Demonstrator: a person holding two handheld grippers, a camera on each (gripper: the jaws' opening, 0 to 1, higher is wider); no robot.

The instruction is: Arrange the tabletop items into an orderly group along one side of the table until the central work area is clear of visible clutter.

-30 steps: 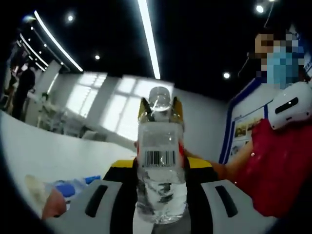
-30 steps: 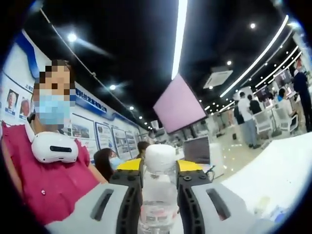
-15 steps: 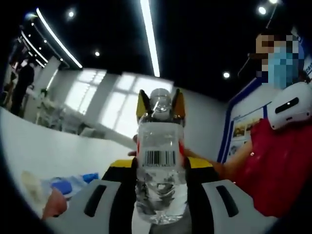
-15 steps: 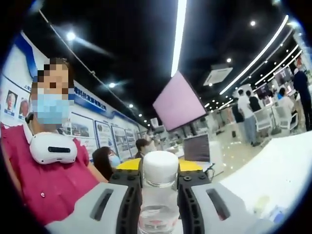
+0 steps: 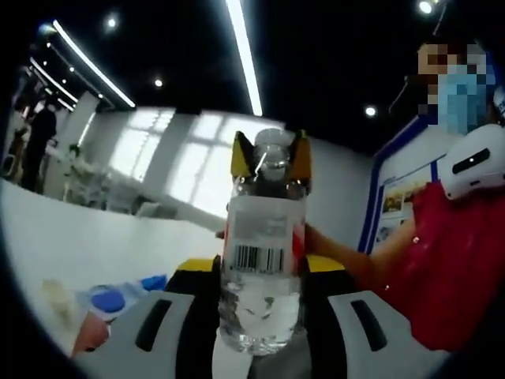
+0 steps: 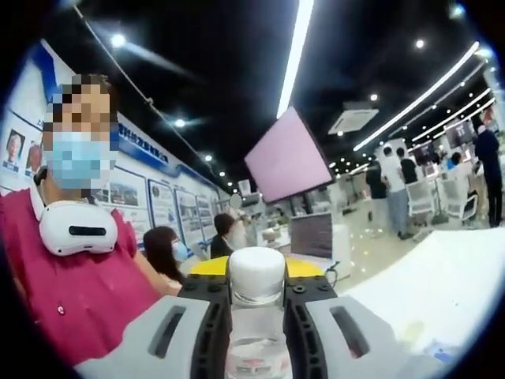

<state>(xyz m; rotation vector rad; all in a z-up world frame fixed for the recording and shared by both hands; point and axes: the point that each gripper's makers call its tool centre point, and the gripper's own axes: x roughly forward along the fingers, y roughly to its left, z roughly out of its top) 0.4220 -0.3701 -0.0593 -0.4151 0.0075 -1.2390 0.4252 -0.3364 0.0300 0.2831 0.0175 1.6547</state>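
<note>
1. White and smooth, the table carries a crumpled blue wrapper near its edge by my left gripper; it has slid slightly across the view since a second ago, so I judge my hands moved, not the clutter.
2. I hold one clear plastic bottle, ribbed, barcoded, lifted off the table; against the ceiling it sits a touch higher than before, so it has not been placed yet.
3. My left gripper pinches its lower body; the far yellow-tipped jaws at the neck have climbed.
4. My right gripper clamps below the matte white cap.
</note>
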